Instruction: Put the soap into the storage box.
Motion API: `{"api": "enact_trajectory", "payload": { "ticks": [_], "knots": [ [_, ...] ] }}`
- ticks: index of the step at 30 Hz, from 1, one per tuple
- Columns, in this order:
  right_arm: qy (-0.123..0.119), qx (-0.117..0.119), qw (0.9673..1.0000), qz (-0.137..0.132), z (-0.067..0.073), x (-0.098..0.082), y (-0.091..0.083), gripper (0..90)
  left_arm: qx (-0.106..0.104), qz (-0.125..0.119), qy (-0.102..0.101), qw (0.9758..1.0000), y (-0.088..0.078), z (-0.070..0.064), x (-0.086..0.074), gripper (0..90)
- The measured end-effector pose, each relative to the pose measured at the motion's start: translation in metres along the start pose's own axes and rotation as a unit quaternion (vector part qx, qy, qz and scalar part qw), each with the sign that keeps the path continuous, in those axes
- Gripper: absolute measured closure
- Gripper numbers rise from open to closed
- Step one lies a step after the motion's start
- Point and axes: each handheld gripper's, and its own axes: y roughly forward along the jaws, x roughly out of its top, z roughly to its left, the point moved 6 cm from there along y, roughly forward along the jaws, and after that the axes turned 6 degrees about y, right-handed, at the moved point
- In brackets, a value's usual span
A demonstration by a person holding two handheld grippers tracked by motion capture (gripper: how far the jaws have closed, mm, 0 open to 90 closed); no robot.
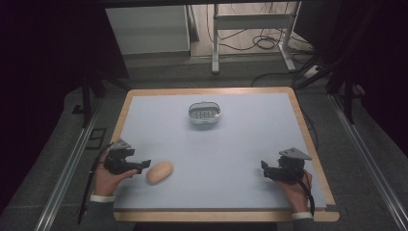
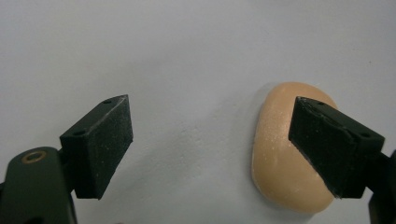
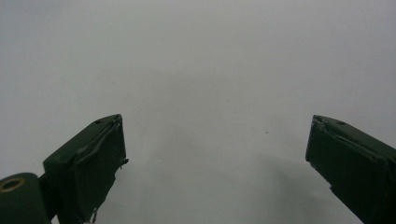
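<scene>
1. Soap-like tan lump (image 1: 159, 172), smooth and rounded, is lying on the pale blue table top (image 1: 211, 149) near the front left, well apart from the dish at the back
2. Left gripper (image 1: 143, 164) is sitting in the person's left hand (image 1: 107, 178) just beside the lump, its jaws pointing toward it
3. From the left gripper view, the jaws are standing wide apart with bare table between them; the lump (image 2: 285, 154) is lying partly behind one jaw, not between the two, and I cannot tell whether that jaw is touching it
4. Right gripper (image 1: 264, 167) is resting low over the front right of the table in the person's right hand (image 1: 296, 187), far from the lump
5. Its jaws are also gaping wide, holding nothing, with plain table under them
6. Small grey dish (image 1: 204, 114) with a ribbed inside is sitting toward the far middle of the table
</scene>
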Motion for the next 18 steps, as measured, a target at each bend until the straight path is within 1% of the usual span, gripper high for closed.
{"api": "enact_trajectory", "payload": {
  "ticks": [1, 2, 3, 5, 8, 10, 11, 12, 13, 14, 18],
  "knots": [
    [0.002, -0.012, 0.9999, -0.004, 0.0000, 0.0000, -0.0007, 5.0, 0.000, 0.000, 0.000, 1.0000, 0.0004, 0.0000, 0.0001, 14.1],
    [-0.006, -0.021, 0.9997, -0.005, 0.0001, 0.0005, -0.0011, 5.0, 0.000, 0.000, 0.001, 1.0000, 0.0006, -0.0001, 0.0000, 14.1],
    [-0.006, -0.026, 0.9996, -0.008, 0.0010, 0.0009, -0.0010, 5.0, 0.000, 0.000, 0.001, 1.0000, 0.0006, -0.0001, 0.0000, 14.1],
    [-0.002, -0.012, 0.9999, -0.009, 0.0053, 0.0009, -0.0003, 5.1, 0.000, -0.001, 0.003, 1.0000, 0.0000, -0.0005, -0.0001, 14.1],
    [-0.016, -0.013, 0.9997, -0.011, 0.0088, 0.0003, 0.0015, 5.1, 0.002, -0.002, 0.002, 1.0000, -0.0014, 0.0000, 0.0002, 14.1],
    [-0.017, -0.011, 0.9997, -0.010, 0.0090, -0.0004, 0.0026, 5.1, 0.004, -0.002, 0.002, 1.0000, -0.0022, 0.0002, 0.0000, 14.0],
    [-0.017, -0.011, 0.9997, -0.010, 0.0090, -0.0004, 0.0026, 5.1, 0.004, -0.002, 0.002, 1.0000, -0.0022, 0.0002, 0.0000, 14.0],
    [-0.012, -0.004, 0.9999, -0.009, 0.0085, -0.0008, 0.0037, 5.1, 0.007, 0.000, 0.002, 1.0000, -0.0030, 0.0010, -0.0006, 14.0],
    [-0.012, -0.004, 0.9999, -0.009, 0.0085, -0.0008, 0.0037, 5.1, 0.007, 0.000, 0.002, 1.0000, -0.0030, 0.0010, -0.0006, 14.0],
    [-0.010, 0.001, 0.9999, -0.010, 0.0084, -0.0009, 0.0035, 5.1, 0.011, 0.001, 0.000, 0.9999, -0.0031, 0.0022, -0.0012, 14.0],
    [-0.011, -0.002, 0.9997, -0.022, 0.0084, -0.0013, 0.0007, 5.4, 0.019, 0.008, -0.005, 0.9998, -0.0036, 0.0056, -0.0028, 14.1]
  ]
}}
